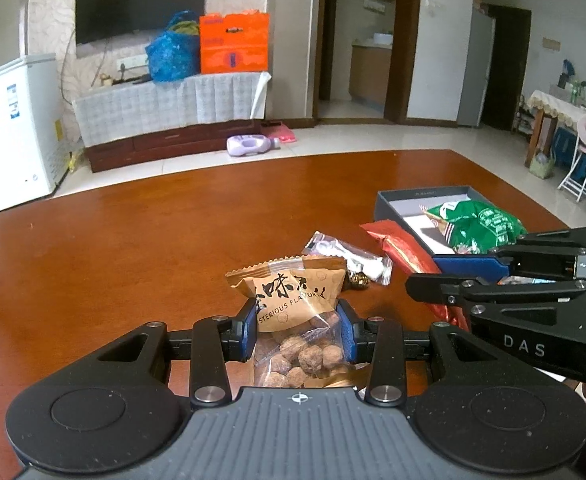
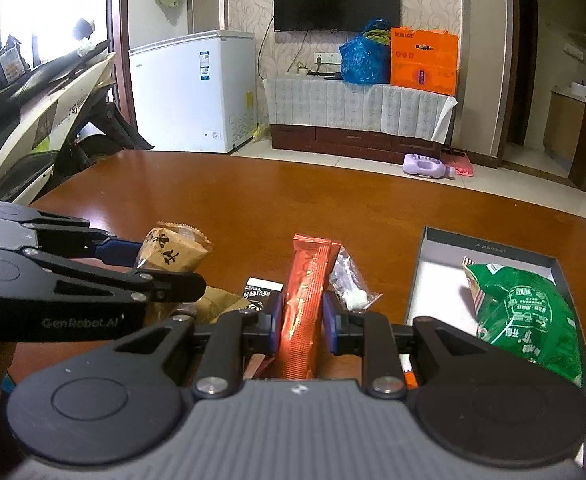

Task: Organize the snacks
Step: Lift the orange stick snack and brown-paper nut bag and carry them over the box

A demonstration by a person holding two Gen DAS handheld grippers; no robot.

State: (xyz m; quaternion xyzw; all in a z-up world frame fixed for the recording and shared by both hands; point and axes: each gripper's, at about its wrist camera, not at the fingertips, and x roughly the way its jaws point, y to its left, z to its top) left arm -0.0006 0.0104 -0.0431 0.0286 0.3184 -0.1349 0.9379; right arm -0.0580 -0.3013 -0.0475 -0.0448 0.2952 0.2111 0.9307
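My left gripper (image 1: 297,320) is shut on a tan snack bag of brown balls (image 1: 293,312), holding it above the wooden table (image 1: 133,248); the bag also shows in the right wrist view (image 2: 173,250). My right gripper (image 2: 301,316) is shut on a long red snack packet (image 2: 305,300), which shows in the left wrist view too (image 1: 405,250). A grey box (image 2: 489,246) at the right holds a green snack bag (image 2: 529,316). A small clear packet (image 2: 349,280) lies beside the red packet.
A black-and-white packet (image 2: 263,288) and a tan wrapper (image 2: 217,300) lie on the table between the grippers. A gold-wrapped candy (image 1: 359,279) sits by the clear packet (image 1: 345,254). A scooter (image 2: 45,112) stands beyond the table's left edge.
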